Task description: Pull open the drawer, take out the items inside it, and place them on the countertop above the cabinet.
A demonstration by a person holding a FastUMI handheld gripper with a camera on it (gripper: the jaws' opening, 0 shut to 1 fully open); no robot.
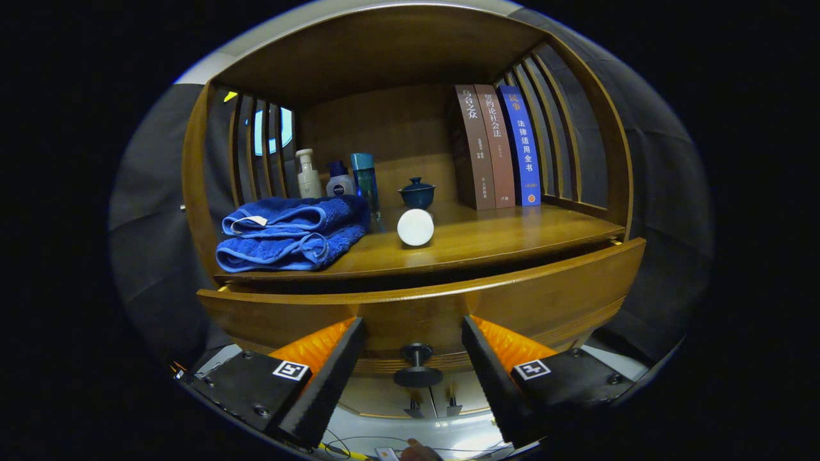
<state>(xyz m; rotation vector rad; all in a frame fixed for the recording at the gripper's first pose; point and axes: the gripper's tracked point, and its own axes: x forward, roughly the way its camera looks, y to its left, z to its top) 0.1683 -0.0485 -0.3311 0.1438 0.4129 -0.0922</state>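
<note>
The tongs [415, 378] were seen spread wide, released and grasping nothing, with one finger on each side of the drawer knob [416, 365] and neither finger touching it. The knob, a dark round pull on a short stem, was set at the middle of the drawer [512, 301] front, between the fingers. The drawer itself was seen as a curved front of warm brown wood with a banded lower edge; it was drawn out slightly from the cabinet, a dark gap being left between its top edge and the table [512, 237] above. Its inside could not be seen.

On the table, just beyond the drawer front, a white round object [415, 227] was placed near the middle, and a folded blue towel [288, 234] was laid to the left of it. Behind them a small dark lidded cup [416, 193] was set, and further left three bottles [336, 176] were stood near the slatted side wall. At the back right, three books [496, 147] were stood upright against the other slatted side.
</note>
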